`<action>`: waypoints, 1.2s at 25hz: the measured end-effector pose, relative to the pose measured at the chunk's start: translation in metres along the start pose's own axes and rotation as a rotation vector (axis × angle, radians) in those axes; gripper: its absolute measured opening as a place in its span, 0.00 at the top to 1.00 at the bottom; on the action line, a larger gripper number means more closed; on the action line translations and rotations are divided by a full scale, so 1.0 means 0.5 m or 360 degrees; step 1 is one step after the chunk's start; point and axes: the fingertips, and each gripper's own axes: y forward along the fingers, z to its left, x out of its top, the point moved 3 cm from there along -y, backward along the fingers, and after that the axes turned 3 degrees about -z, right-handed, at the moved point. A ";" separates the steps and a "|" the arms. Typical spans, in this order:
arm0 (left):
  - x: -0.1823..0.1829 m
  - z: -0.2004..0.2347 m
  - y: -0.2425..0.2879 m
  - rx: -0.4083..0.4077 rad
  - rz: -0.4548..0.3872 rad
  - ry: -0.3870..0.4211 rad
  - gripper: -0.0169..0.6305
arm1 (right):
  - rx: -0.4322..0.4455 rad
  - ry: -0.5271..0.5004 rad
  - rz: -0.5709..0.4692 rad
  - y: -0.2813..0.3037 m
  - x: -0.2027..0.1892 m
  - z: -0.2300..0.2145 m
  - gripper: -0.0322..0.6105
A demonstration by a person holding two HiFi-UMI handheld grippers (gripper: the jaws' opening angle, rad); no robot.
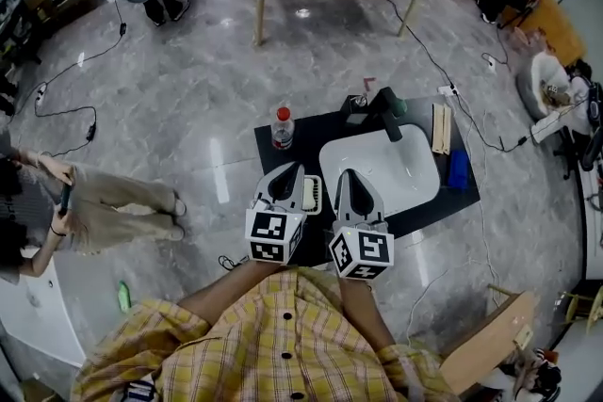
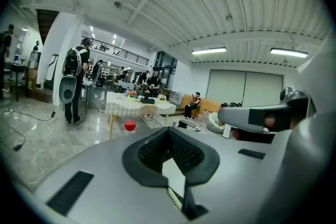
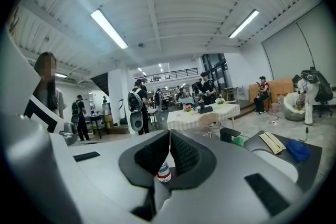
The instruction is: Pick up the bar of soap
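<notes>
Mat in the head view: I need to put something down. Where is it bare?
Bare: the mat between bottle and sink, and its front right corner before the blue thing. The sink is empty too. Crowded: round the tap, and the right edge by the wooden piece.

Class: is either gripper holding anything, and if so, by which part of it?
Nothing is held. The left gripper and the right gripper both have their jaws shut together, with nothing between them.

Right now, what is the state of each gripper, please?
Left gripper: closed, holding nothing.
Right gripper: closed, holding nothing.
</notes>
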 end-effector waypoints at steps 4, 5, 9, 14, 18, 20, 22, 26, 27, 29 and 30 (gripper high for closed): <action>-0.015 -0.022 0.005 0.0073 0.0019 -0.0037 0.95 | 0.0036 0.0007 0.0004 -0.009 0.004 -0.030 0.92; -0.019 -0.026 0.008 0.0089 0.0028 -0.0045 0.95 | 0.0046 0.0006 0.0006 -0.011 0.004 -0.035 0.92; -0.039 -0.043 0.025 0.0155 0.0076 -0.0063 0.95 | 0.0069 0.0011 0.0025 -0.025 -0.003 -0.064 0.92; -0.063 -0.055 0.048 0.0245 0.0110 -0.0039 0.95 | 0.0090 0.0026 0.0020 -0.048 -0.003 -0.102 0.92; -0.128 -0.057 0.081 0.0249 0.0252 -0.0076 0.95 | 0.0115 0.0042 0.0007 -0.061 -0.007 -0.123 0.92; -0.162 -0.052 0.083 0.0269 0.0327 -0.0050 0.95 | 0.0145 0.0051 0.0003 -0.065 -0.008 -0.124 0.92; -0.192 -0.047 0.081 0.0286 0.0387 -0.0060 0.95 | 0.0164 0.0053 -0.0004 -0.067 -0.008 -0.126 0.92; -0.231 -0.044 0.092 0.0298 0.0492 -0.0074 0.95 | 0.0167 0.0074 -0.0008 -0.065 -0.007 -0.139 0.92; -0.240 -0.043 0.094 0.0302 0.0519 -0.0074 0.95 | 0.0169 0.0078 -0.0007 -0.065 -0.006 -0.140 0.92; -0.255 -0.041 0.096 0.0312 0.0562 -0.0080 0.95 | 0.0172 0.0085 -0.0006 -0.066 -0.004 -0.142 0.92; -0.261 -0.040 0.096 0.0317 0.0578 -0.0090 0.95 | 0.0172 0.0088 -0.0008 -0.066 -0.002 -0.143 0.92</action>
